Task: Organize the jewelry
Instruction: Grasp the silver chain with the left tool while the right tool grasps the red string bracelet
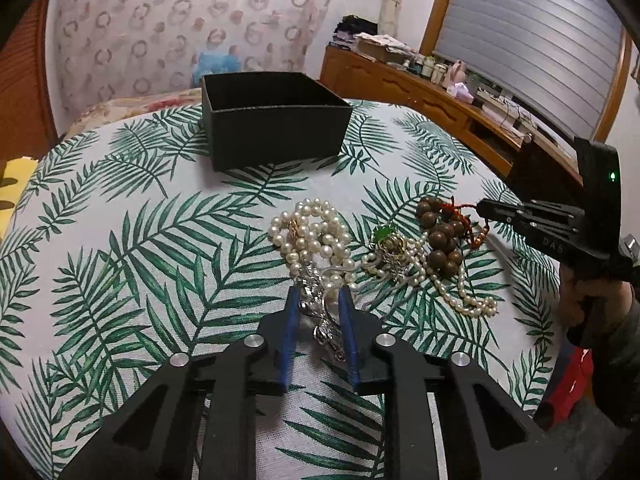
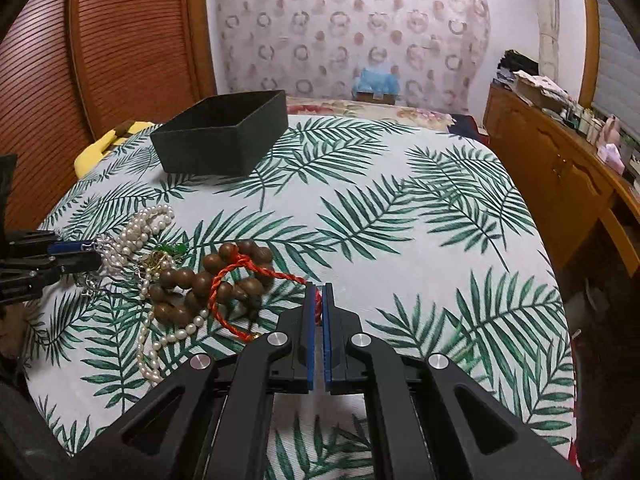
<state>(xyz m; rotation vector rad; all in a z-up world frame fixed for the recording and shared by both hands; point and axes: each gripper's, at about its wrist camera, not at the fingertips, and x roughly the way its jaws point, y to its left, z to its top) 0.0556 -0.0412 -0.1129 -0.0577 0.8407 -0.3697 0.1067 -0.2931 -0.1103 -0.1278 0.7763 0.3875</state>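
Note:
A heap of jewelry lies on the leaf-print tablecloth (image 1: 160, 240): a white pearl necklace (image 1: 316, 232), a silver chain (image 1: 320, 312), a green and gold piece (image 1: 388, 240), brown wooden beads (image 1: 440, 236) on a red cord (image 2: 240, 276). My left gripper (image 1: 319, 296) is open, its blue fingers on either side of the silver chain. My right gripper (image 2: 319, 292) is shut on the red cord; it also shows in the left wrist view (image 1: 480, 208). An open black box (image 1: 272, 128) stands at the back, its inside hidden.
A wooden sideboard (image 1: 420, 88) with clutter stands along the right, close to the table's edge. A floral bed cover (image 2: 380, 112) lies behind the table. A yellow object (image 2: 100, 148) sits left of the box (image 2: 224, 136).

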